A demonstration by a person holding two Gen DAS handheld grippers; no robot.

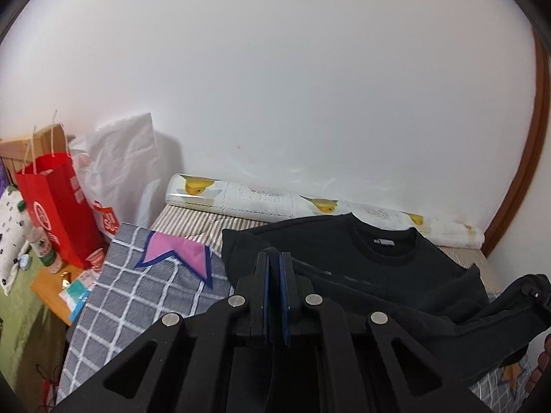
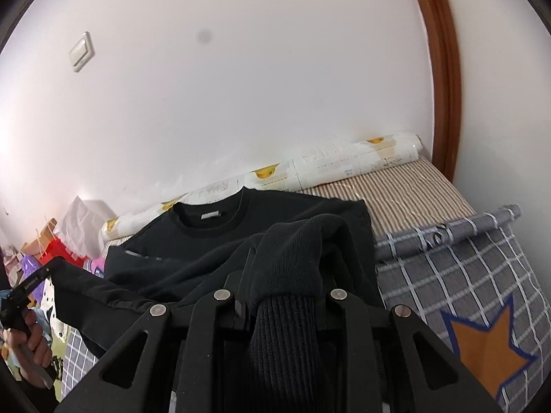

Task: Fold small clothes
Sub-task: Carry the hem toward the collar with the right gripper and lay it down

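A black sweatshirt (image 1: pixel 361 268) lies on the bed's checked quilt (image 1: pixel 137 296). The right claw (image 2: pixel 286 285) is clamped on its ribbed hem. The left claw (image 1: pixel 274 258) is pressed together, seemingly pinching the hem too.

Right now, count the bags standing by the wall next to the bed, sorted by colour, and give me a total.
Red paper bag: 1
White plastic bag: 1
Total: 2 bags, side by side against the wall.
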